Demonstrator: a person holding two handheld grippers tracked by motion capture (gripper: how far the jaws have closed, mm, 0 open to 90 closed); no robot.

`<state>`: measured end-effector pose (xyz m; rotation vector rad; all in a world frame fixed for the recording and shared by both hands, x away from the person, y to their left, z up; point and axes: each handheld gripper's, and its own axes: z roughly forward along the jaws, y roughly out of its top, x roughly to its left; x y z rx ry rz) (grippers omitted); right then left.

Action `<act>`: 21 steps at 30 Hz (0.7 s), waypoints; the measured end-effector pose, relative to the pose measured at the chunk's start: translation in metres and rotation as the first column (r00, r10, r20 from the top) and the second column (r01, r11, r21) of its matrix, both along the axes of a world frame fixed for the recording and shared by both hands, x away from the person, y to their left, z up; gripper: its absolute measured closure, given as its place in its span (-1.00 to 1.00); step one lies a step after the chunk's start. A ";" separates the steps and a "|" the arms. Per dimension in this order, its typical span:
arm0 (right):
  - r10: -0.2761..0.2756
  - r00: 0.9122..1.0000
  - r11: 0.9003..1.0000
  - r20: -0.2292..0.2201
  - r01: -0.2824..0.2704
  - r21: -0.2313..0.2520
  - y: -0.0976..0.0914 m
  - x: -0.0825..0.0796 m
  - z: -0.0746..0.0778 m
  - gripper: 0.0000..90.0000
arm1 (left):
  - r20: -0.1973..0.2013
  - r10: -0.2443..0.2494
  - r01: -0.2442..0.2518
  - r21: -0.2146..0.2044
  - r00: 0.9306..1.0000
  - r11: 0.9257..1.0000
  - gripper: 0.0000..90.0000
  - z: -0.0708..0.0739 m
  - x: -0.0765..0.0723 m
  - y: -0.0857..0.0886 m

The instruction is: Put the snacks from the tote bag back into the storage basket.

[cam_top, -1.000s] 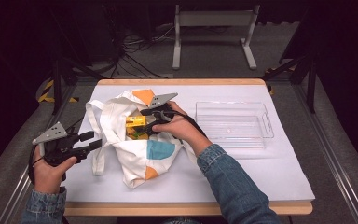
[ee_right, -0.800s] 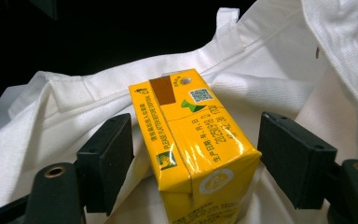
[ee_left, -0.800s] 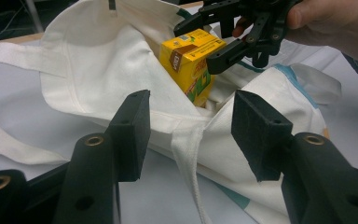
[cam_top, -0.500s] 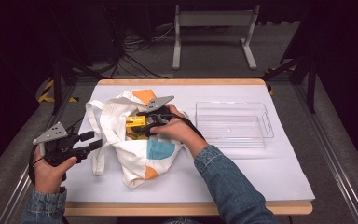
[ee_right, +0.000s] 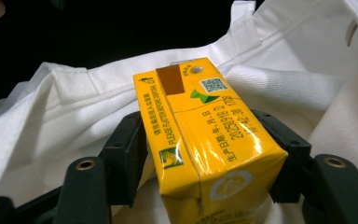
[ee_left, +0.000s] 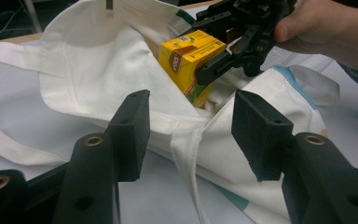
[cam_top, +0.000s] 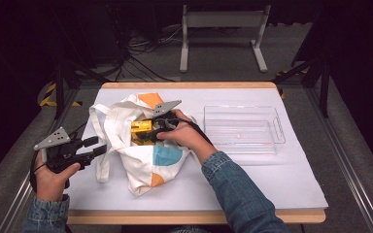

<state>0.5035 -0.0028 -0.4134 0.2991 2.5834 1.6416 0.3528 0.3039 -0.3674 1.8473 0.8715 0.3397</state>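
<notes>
Right gripper [cam_top: 151, 130] jaws closing around yellow carton [ee_right: 205, 140] in bag [cam_top: 126, 145]; left gripper [ee_left: 191, 128] released.

The table [cam_top: 252, 184] is evenly lit from above while its surroundings are left dark. Glare is seen on the yellow carton [ee_right: 214, 144]. The near jaws are rendered slightly soft.

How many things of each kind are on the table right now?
Carton: 1, yellow, between the right gripper's jaws, which have just been closing
Bag: 1, white cloth
Tray: 1, clear plastic
Total: 3
</notes>
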 end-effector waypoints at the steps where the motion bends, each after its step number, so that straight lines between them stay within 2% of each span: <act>1: 0.007 1.000 1.000 0.010 -0.007 -0.004 0.000 0.000 0.000 -0.09 | 0.000 0.000 0.000 0.000 1.000 1.000 0.06 0.000 0.000 0.000; 5: 0.028 0.999 0.999 0.043 -0.027 -0.027 -0.001 0.000 0.001 0.05 | 0.000 0.000 0.000 0.000 1.000 1.000 0.06 0.000 0.000 0.000; 8: 0.046 0.998 0.998 0.047 -0.044 -0.041 -0.003 0.001 0.002 0.13 | -0.001 0.000 0.000 -0.001 1.000 1.000 0.06 -0.001 0.000 0.000; 13: 0.053 0.997 0.996 0.058 -0.049 -0.070 -0.002 0.000 0.005 0.14 | -0.004 0.001 -0.001 -0.001 1.000 1.000 0.06 -0.001 0.000 0.001; 21: 0.049 0.998 0.997 0.050 -0.046 -0.063 -0.002 0.000 0.007 0.15 | -0.003 0.003 -0.003 -0.005 1.000 1.000 0.06 -0.001 0.001 0.002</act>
